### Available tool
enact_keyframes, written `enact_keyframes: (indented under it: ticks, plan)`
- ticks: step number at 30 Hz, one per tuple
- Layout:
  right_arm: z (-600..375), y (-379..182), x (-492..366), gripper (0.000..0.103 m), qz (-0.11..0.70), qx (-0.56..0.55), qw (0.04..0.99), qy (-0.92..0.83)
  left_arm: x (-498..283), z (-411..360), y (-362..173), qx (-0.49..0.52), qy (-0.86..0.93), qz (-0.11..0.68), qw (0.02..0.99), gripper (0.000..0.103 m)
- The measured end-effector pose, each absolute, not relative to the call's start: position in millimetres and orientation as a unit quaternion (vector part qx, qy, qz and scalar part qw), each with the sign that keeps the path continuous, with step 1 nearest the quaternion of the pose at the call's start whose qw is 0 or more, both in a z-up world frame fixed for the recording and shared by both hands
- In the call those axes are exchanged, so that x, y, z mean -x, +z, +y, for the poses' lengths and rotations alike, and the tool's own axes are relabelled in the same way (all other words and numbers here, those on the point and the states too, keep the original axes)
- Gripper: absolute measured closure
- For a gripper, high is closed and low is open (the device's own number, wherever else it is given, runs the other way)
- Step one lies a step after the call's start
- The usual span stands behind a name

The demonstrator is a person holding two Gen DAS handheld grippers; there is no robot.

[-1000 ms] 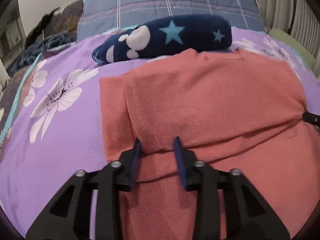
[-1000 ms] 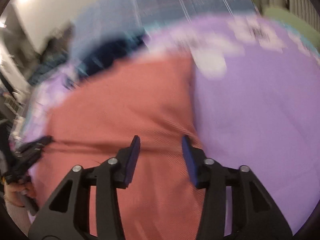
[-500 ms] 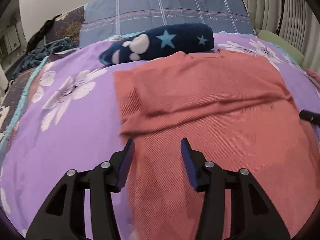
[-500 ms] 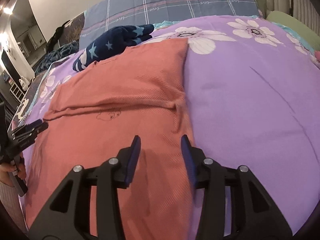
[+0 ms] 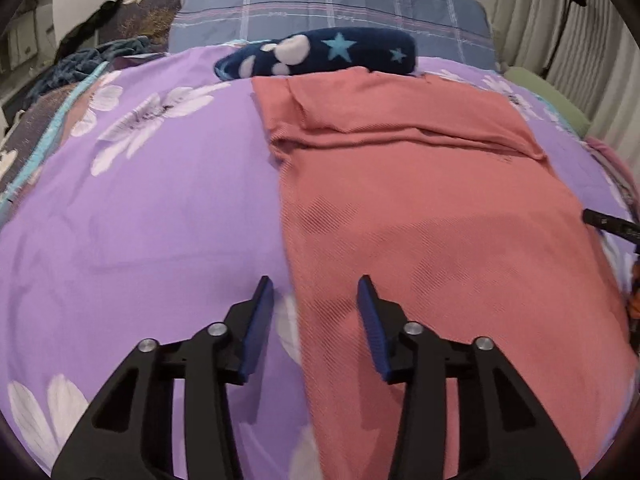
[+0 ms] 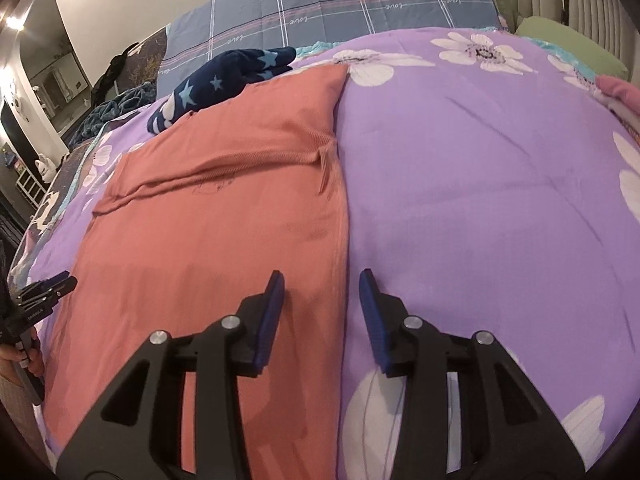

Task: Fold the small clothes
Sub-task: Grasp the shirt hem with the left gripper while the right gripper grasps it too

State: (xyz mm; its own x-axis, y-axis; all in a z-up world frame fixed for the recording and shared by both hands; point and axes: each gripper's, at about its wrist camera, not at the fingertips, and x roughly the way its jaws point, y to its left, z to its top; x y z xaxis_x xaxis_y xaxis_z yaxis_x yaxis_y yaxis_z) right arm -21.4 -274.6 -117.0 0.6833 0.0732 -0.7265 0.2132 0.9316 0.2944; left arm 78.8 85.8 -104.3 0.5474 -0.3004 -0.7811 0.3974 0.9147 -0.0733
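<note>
Only at right-wrist view's left edge, a hand (image 6: 24, 360); both jaws spread over salmon garment (image 6: 224, 220), left closing.

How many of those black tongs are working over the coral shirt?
2. The left tongs hover at the coral shirt's left edge; the right tongs hover at its right edge. Neither grips it; the left's jaws are closing.

The word "love" ran in small white cursive script, repeated along the pink stripe of the blue plaid pillow (image 6: 360, 12) at the head of the bed, legible in the right wrist view near the stripe's right end and twice more further left. In the left wrist view the same script on that pillow (image 5: 332, 8) was too blurred to read. Small white lettering on the left tool (image 6: 40, 304) could not be made out.
</note>
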Motion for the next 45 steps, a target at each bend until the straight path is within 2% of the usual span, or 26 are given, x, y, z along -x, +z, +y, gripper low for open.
enact_keyframes:
  ticks: [2,22,30,35,40,42,44,45]
  plan:
    - [-274.4,-119.1,30.6,0.063,0.398,-0.186,0.898,-0.03,-66.4,87.1,-106.7,-0.048,-0.218,0.433,0.873,0.067]
    - [-268.4,-129.6,167.8,0.063,0.429,-0.257,0.861,0.091,45.3,115.8,-106.7,-0.027,-0.336,0.471,0.816,0.066]
    - [-278.7,-134.4,180.6,0.063,0.437,-0.305,0.836,0.129,53.7,118.4,-105.9,-0.014,-0.337,0.48,0.81,0.066]
    - [-270.0,-134.5,164.0,0.049,0.433,-0.301,0.835,0.155,42.2,113.3,-110.5,0.003,-0.34,0.476,0.811,0.066]
    - [-265.2,-134.8,142.6,0.048,0.426,-0.31,0.833,0.169,32.7,102.3,-112.8,0.002,-0.339,0.464,0.819,0.066]
    - [-266.7,-133.5,143.8,0.053,0.429,-0.312,0.832,0.164,33.2,103.9,-112.1,0.003,-0.331,0.462,0.823,0.073]
    - [-268.6,-135.1,149.8,0.062,0.433,-0.313,0.829,0.163,33.8,109.4,-112.2,0.013,-0.328,0.463,0.824,0.083]
    - [-270.1,-136.0,153.0,0.064,0.433,-0.316,0.828,0.165,33.1,113.8,-113.0,0.027,-0.329,0.465,0.821,0.085]
